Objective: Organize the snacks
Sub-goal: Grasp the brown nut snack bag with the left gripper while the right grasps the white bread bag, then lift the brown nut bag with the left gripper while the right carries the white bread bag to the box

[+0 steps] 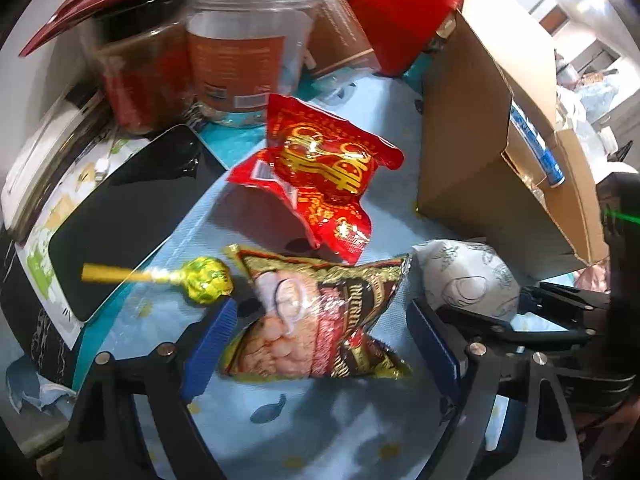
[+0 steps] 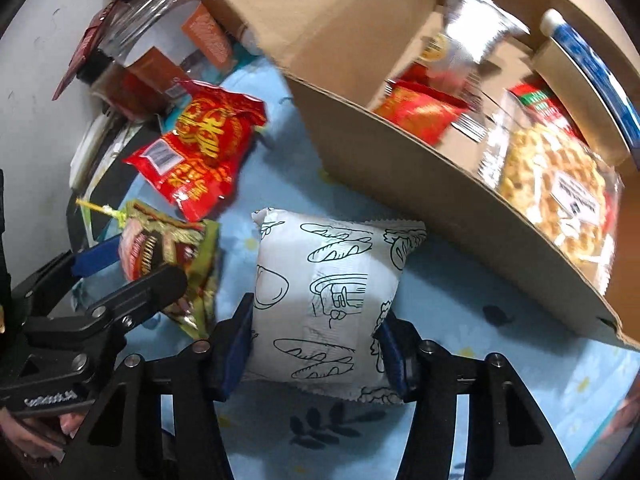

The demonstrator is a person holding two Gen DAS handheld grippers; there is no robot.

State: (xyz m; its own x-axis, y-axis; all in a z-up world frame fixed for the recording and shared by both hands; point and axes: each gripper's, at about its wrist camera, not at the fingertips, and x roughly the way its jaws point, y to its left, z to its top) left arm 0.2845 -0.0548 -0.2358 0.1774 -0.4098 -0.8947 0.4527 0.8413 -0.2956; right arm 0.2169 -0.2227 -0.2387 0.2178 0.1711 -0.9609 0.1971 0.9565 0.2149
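Observation:
My left gripper (image 1: 320, 332) is open, its blue pads on either side of a gold and brown snack packet (image 1: 320, 320) lying on the blue cloth; the packet also shows in the right wrist view (image 2: 168, 252). My right gripper (image 2: 312, 344) is shut on a white bread packet with black line drawings (image 2: 324, 292), also seen in the left wrist view (image 1: 468, 276). A red and gold packet (image 1: 324, 172) lies just beyond (image 2: 200, 140). A yellow lollipop (image 1: 204, 280) lies left of the gold packet. The cardboard box (image 2: 400, 184) holds several snacks.
A clear plastic jar (image 1: 244, 48), a dark jar (image 1: 136, 76) and a red lid (image 1: 404, 12) stand at the back. A black phone (image 1: 128, 216) lies on the left on papers. The box (image 1: 480, 140) stands to the right.

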